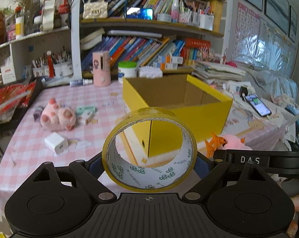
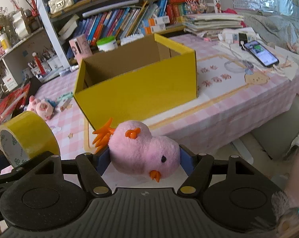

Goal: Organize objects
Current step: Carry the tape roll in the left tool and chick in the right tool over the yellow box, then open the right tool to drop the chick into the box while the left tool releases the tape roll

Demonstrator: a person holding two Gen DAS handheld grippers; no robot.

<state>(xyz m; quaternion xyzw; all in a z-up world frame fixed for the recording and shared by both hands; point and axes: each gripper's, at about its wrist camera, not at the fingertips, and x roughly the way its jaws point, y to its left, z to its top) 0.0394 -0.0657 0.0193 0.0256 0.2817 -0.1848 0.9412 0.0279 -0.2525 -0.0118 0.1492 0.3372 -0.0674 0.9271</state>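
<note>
L tongs [image 1: 149, 160] are clamping the tape roll [image 1: 149, 150], pads on both sides. R tongs [image 2: 144, 158] are squeezing the pink plush chick [image 2: 144, 150], angled downward.

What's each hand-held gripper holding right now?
Left hand-held gripper: closed on the tape roll.
Right hand-held gripper: closed on the pink chick.

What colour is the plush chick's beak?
Orange, like its feet; the plush chick, pink-bodied, shows best in the right wrist view, in the right gripper.

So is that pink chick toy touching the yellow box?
Apart. The right wrist view shows the pink chick clamped in the right gripper, with tablecloth visible between it and the yellow box.
</note>
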